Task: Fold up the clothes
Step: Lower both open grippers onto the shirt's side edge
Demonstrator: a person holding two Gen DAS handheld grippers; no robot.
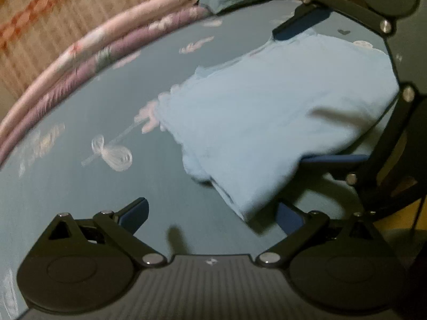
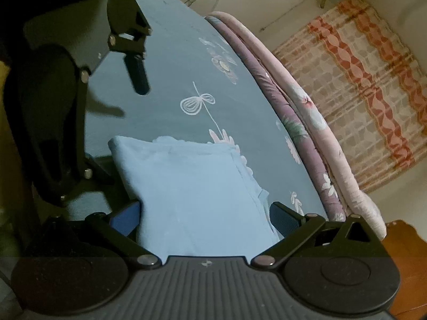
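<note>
Both wrist views look down, close — sharing the folded garment (image 1: 269,122) (image 2: 192,186).

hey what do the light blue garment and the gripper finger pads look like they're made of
The light blue garment looks like soft matte woven or knit cloth, likely cotton: it creases and drapes in folded layers. The finger pads look like dark blue rubber or foam, dull, with no shine; the blur leaves it open.

Pretty dim indoor light in both views, colours muddy and grainy. The left wrist view is smeared with motion blur, especially the curtain (image 1: 40,26) and quilt edge (image 1: 80,61). The right wrist view is sharper. Heavy fisheye bending, dark corners. Soft shadows fall on the bedsheet (image 2: 165,93) beside the gripper parts.
</note>
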